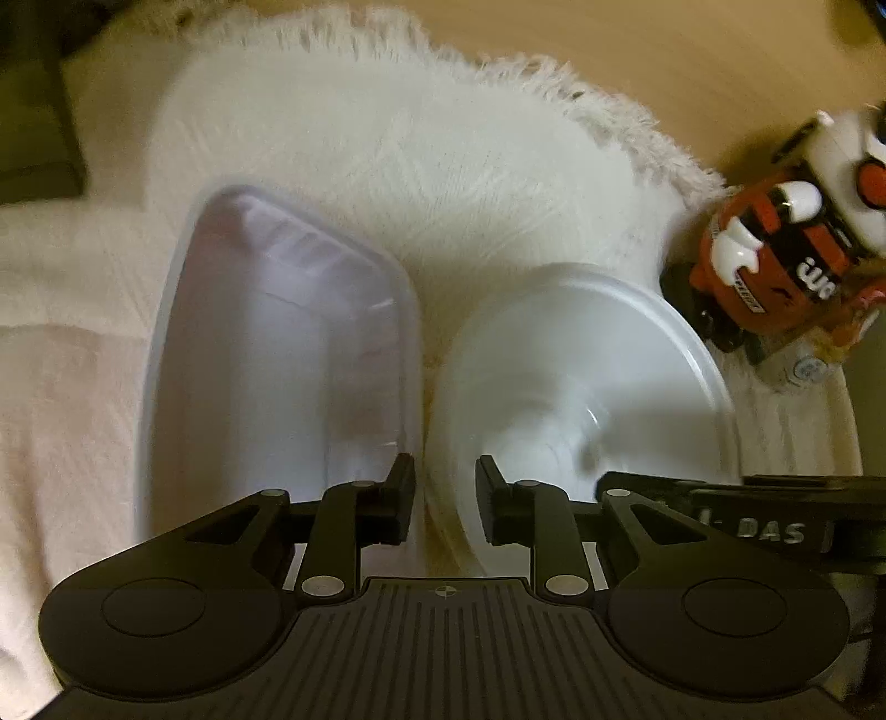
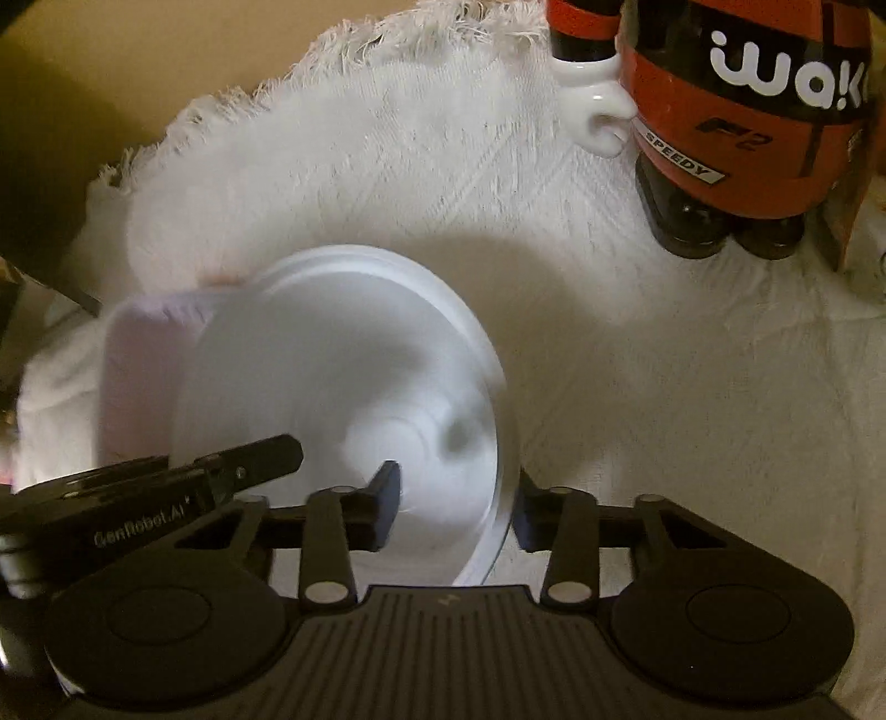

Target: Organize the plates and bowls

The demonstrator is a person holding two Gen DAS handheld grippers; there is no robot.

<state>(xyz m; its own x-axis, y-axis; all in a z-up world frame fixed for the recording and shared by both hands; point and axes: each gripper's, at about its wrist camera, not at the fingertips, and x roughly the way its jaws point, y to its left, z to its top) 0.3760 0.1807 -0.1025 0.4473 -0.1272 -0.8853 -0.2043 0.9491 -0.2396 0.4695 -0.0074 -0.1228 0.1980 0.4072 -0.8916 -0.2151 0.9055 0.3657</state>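
A pale rectangular tray (image 1: pixel 277 354) and a round white bowl (image 1: pixel 587 376) rest side by side on a white fringed cloth (image 1: pixel 387 155). My left gripper (image 1: pixel 446 498) straddles the touching rims of the tray and the bowl, one finger inside each, jaws partly closed. In the right wrist view the bowl (image 2: pixel 343 376) overlaps the tray (image 2: pixel 144 365). My right gripper (image 2: pixel 457 507) has its jaws around the bowl's right rim, one finger inside and one outside. The left gripper's body (image 2: pixel 155 493) shows at left.
A red, black and white toy figure (image 1: pixel 786 243) stands at the cloth's right edge, also large in the right wrist view (image 2: pixel 731 111). Bare tan tabletop (image 1: pixel 664 39) lies beyond the fringe. A dark object (image 1: pixel 33 122) sits at far left.
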